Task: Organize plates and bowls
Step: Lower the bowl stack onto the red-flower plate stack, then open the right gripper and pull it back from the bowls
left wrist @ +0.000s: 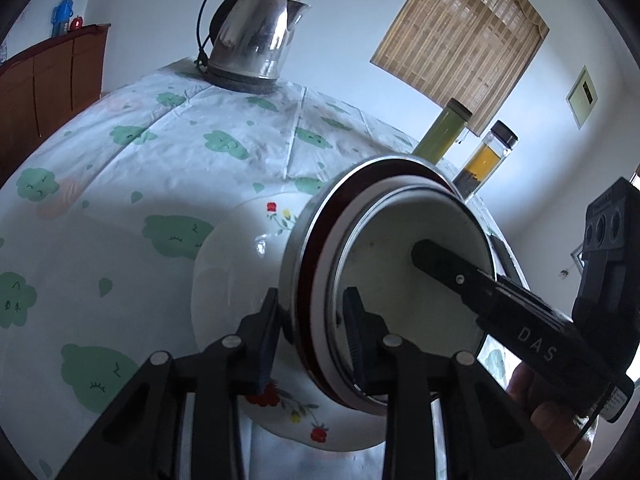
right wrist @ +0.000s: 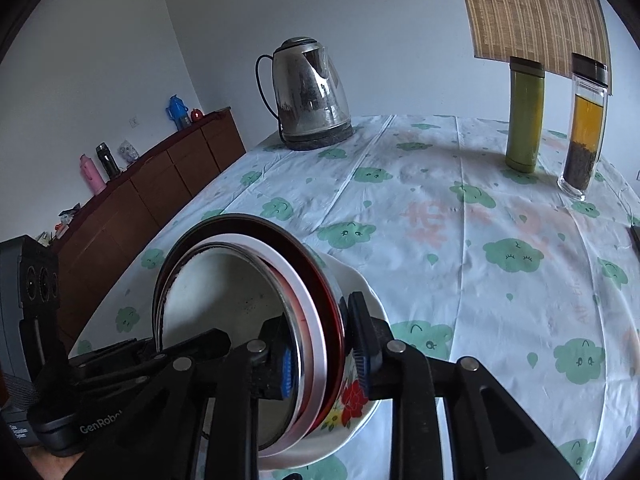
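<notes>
Two grippers pinch one stack. Left wrist view: your left gripper clamps the near rim of the red-and-white nested metal bowls, tilted over the white floral ceramic plate on the cloud-print tablecloth. Right wrist view: your right gripper clamps the same bowls at the opposite rim, with the plate just beneath.
</notes>
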The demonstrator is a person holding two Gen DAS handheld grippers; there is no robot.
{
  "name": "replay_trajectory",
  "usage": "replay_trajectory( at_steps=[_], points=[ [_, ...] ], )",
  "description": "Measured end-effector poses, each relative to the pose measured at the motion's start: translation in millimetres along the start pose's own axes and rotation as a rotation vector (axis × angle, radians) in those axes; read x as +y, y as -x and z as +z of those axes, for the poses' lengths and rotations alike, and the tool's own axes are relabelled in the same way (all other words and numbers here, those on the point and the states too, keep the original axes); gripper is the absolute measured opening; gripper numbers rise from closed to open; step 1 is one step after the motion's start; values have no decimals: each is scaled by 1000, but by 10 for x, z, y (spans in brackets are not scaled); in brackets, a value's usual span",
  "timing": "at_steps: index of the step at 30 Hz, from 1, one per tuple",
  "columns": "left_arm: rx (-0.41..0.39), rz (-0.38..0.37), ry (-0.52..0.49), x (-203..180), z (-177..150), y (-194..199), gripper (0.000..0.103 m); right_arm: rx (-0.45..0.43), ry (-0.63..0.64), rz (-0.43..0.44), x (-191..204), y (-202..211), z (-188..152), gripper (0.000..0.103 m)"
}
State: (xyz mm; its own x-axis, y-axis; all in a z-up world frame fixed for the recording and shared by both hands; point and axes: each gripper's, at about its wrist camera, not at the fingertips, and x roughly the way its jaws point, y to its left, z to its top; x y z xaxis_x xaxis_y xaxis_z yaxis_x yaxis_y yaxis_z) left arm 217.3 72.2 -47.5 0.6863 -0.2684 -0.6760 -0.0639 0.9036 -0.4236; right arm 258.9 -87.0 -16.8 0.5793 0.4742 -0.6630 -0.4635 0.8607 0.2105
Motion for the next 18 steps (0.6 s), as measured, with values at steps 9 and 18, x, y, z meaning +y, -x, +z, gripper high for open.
replay_trajectory(
  at_steps=[9, 18],
  points=[
    [-72, -10, 51, 102, 52, 85, 60, -29, -3, -3, -56, -79, -9, 33],
    [-94, 42, 0, 57, 56, 94, 60, -31, 25, 1, -16, -50, -39, 40]
  ],
)
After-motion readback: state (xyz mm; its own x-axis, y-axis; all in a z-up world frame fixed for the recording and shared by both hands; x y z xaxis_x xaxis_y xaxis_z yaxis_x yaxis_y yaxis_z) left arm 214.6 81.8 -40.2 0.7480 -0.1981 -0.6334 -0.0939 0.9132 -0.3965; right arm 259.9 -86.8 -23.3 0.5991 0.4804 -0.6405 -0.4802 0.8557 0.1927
